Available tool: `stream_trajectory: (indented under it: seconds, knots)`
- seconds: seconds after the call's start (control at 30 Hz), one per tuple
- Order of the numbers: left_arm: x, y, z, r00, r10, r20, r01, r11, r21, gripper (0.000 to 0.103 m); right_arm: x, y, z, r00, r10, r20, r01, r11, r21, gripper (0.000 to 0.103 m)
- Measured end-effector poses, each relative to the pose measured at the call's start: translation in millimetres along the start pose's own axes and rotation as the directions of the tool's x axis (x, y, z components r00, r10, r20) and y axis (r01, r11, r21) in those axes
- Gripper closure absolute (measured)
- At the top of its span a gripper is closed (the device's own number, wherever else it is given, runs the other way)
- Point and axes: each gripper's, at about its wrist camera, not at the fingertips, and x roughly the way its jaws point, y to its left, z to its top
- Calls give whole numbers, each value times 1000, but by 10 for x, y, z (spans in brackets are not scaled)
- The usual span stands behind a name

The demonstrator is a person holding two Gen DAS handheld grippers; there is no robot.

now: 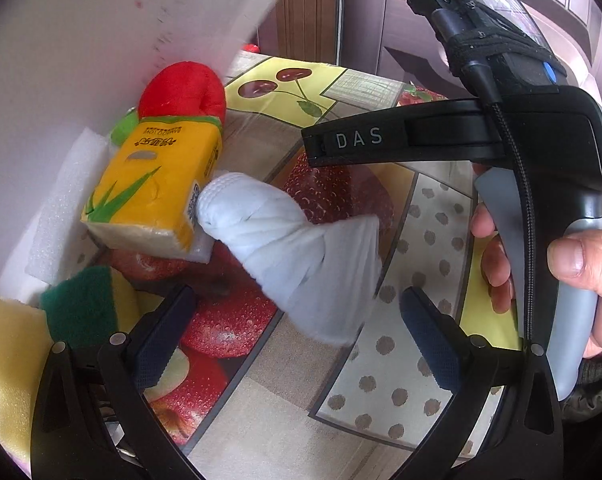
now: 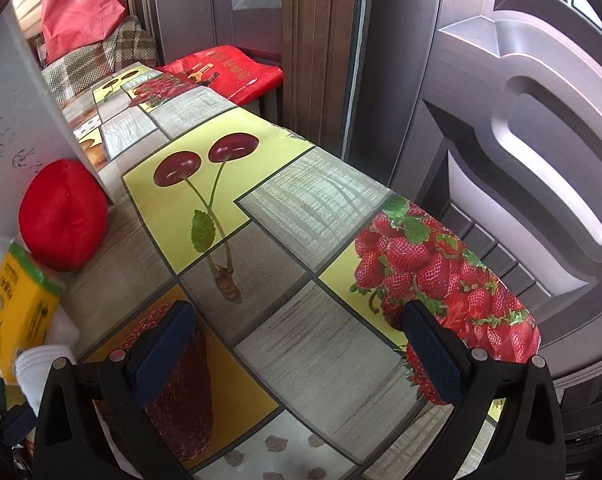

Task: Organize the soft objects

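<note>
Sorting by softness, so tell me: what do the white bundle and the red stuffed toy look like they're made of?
White bundle: looks like knit cotton, matte; a ribbed cuff suggests rolled socks. Red stuffed toy: plush fabric, fuzzy nap, puckered seam, likely stuffed.

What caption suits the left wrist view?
Open left gripper faces a knotted white cloth beside a yellow tissue pack.
</note>
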Motion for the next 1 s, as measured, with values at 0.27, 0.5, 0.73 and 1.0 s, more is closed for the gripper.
stream_trajectory:
  seconds: [0.27, 0.5, 0.73, 1.0]
  knots:
    - [1, 0, 1, 1000, 0, 0, 0, 1000, 0, 1, -1, -5, 0, 1000, 1, 0, -1, 1000, 0, 0]
    - [1, -1, 0, 1000, 0, 0, 0, 1000, 0, 1, 4, 32, 0, 1000, 2, -1, -2, 1000, -3, 0]
    - [1, -1, 1, 1000, 0, 0, 0, 1000, 0, 1, 5, 36, 3, 1000, 1, -1, -1, 1000, -3, 0]
    - [1, -1, 1, 1000, 0, 0, 0, 1000, 0, 1, 2, 35, 0, 1000, 2, 0, -2, 1000, -3, 0]
